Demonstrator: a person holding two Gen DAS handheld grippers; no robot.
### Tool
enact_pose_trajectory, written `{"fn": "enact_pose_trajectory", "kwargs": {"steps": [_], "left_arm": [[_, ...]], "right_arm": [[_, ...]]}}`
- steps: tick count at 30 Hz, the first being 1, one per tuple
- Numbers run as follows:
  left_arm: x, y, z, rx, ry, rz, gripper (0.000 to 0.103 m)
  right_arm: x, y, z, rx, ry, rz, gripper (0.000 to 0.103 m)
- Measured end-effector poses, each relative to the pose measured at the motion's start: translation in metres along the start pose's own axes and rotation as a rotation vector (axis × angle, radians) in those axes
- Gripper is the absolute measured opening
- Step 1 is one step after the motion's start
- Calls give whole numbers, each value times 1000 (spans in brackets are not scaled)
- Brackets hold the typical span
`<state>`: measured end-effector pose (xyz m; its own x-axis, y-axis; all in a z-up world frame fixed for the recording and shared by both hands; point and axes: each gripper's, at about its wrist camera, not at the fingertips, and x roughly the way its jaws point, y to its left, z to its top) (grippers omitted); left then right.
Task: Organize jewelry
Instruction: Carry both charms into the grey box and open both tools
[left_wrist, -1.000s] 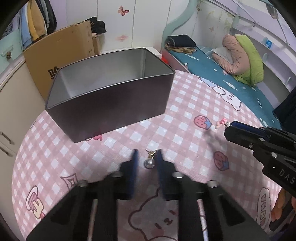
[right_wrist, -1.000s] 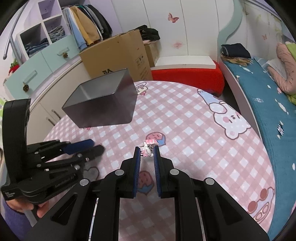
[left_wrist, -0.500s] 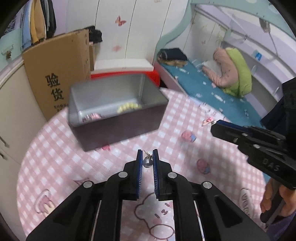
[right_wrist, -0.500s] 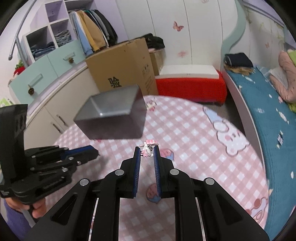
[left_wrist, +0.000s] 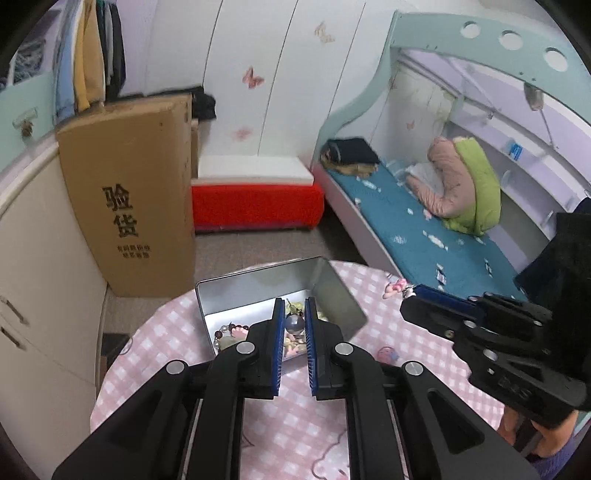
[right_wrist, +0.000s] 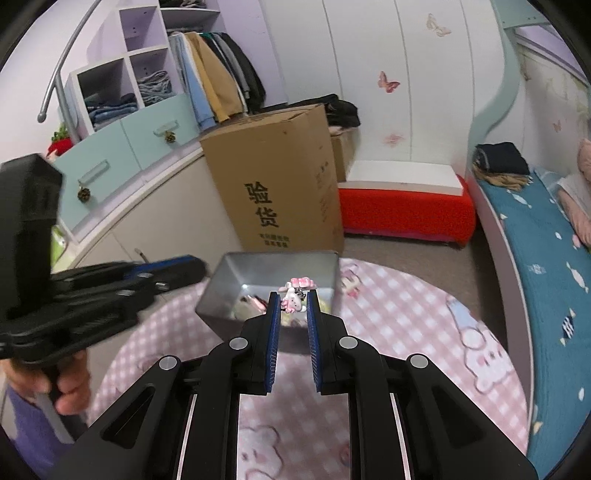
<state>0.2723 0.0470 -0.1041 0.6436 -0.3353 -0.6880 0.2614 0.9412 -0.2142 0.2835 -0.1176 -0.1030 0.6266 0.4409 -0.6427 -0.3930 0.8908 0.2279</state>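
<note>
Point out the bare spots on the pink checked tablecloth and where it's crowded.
Bare: the pink checked tablecloth right of the silver metal tin, toward the blue bed. Crowded: the tin's floor, littered with jewelry.

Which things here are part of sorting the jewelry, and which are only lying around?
Job: metal tin; pearl earring in left gripper; pink charm in right gripper.
Lying about: cardboard box; red bench; hanging clothes.
</note>
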Motion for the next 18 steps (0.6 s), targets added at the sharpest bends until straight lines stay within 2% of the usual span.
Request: {"fn": "enact_pose_trajectory", "kwargs": {"steps": [3,10,18], "left_arm": [[24,10,2,-17,52,29,9],[60,24,-6,-63,147,28,9],[71,34,-9,-90,184,24,9]], "right_arm": [[16,5,3,-4,22,6,15],[61,3,1,21,102,13,15],[85,-3,-6,41,146,11,15]]}}
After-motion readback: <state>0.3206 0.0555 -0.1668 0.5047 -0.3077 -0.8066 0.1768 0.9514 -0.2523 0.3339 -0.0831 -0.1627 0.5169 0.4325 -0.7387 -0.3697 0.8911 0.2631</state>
